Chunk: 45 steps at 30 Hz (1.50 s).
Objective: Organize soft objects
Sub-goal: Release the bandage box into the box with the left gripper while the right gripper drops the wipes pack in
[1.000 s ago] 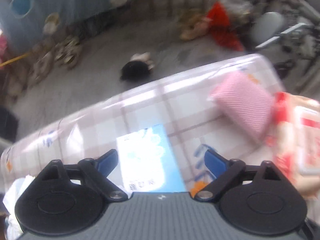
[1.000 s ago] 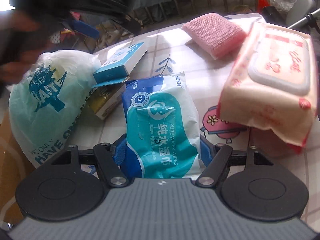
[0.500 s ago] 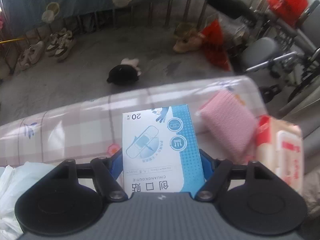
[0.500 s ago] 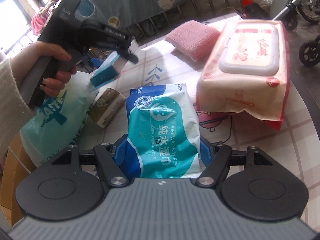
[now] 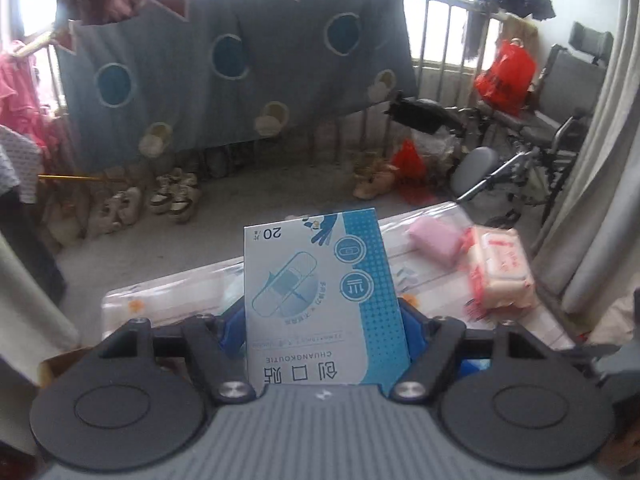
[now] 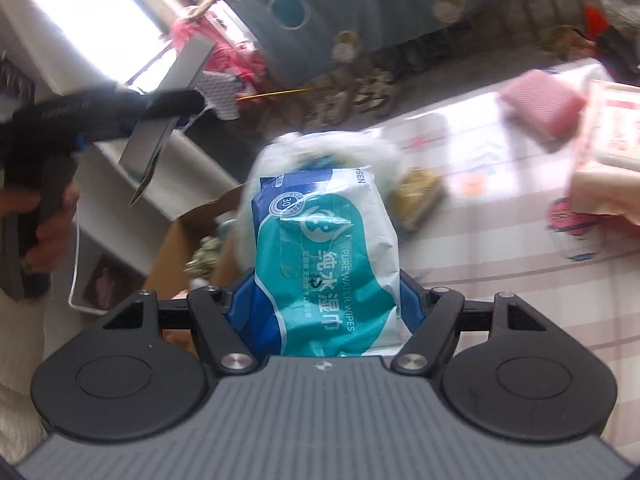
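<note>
two grips, both closed on cargo. left gripper clamped on plaster box, upright between blue fingers. right gripper pinching wipes pack lengthwise, lifted above table.

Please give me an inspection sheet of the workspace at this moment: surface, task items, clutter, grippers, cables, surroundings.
Surface: table under a checked plastic cover.
Task items: bandage box held in left gripper; wet wipes pack held in right gripper; pink sponge and large pink wipes pack on the table.
Clutter: white plastic bag, small yellow packet, cardboard box beside the table.
Grippers: both closed on their items, lifted.
Cables: nothing seen.
Surroundings: hanging blue blanket, shoes, wheelchair.
</note>
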{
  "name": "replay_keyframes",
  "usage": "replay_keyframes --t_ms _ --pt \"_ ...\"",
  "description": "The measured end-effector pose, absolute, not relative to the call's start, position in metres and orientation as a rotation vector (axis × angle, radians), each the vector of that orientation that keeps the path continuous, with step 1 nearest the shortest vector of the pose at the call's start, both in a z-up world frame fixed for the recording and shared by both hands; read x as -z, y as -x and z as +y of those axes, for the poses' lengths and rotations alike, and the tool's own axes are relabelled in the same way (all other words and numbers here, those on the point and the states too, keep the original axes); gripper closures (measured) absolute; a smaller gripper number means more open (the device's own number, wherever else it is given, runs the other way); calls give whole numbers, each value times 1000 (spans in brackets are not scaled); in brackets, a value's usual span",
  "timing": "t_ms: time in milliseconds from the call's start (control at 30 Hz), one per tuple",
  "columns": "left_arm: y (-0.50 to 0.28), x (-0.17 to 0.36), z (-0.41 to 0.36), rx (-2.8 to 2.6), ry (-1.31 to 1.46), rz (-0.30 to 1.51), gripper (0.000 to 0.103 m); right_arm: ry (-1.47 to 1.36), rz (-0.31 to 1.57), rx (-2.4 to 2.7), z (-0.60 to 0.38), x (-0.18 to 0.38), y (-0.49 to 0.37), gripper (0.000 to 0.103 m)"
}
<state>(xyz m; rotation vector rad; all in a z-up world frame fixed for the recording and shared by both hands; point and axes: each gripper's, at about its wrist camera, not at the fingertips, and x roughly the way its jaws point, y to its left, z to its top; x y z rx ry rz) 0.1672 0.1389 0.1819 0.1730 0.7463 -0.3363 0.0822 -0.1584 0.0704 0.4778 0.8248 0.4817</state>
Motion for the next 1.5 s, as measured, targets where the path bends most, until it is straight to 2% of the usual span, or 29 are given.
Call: replay_keyframes --t_ms 233,433,500,533,567,633,733,800,833,867,900,933,967,1100,1200,1333,1500 --pt "-146 -103 259 129 -34 897 28 -449 825 -615 -71 -94 -73 34" --pt "-197 -13 273 157 100 1015 28 -430 838 -627 -23 -100 -77 33" --pt "-213 13 265 161 69 1032 28 -431 843 -614 -14 -97 -81 33" --pt "-220 18 268 188 102 997 26 -426 843 -605 -11 -95 -83 33" --pt "-228 19 274 180 135 998 20 -426 840 -595 -11 -93 -85 33" --pt "-241 22 282 116 142 1020 13 -425 844 -581 -8 -89 -92 33" --pt "-241 31 284 168 126 1073 11 -404 844 -571 -6 -85 -96 33" --pt "-231 31 285 173 113 1070 16 -386 842 -571 -4 -82 -97 33" --pt "-226 31 287 173 118 1071 32 -381 842 -575 -3 -81 -97 33" --pt "-220 31 288 185 129 1083 53 -383 843 -578 -3 -79 -99 33" --pt "-220 32 289 197 140 1092 62 -386 846 -582 -2 -78 -101 33" --pt "-222 34 288 201 150 1093 78 -389 848 -586 -2 -76 -102 33" --pt "-224 37 288 193 155 1094 84 -392 847 -588 -2 -75 -103 33" --pt "-233 40 282 152 131 1074 92 -418 854 -584 3 -73 -108 33" --pt "-223 23 289 165 169 1066 89 -401 851 -599 13 -77 -109 33" --pt "-179 -21 321 104 191 959 83 -318 851 -633 37 -88 -110 34" --pt "-126 -63 363 37 251 892 82 -238 919 -654 79 -80 -120 35"
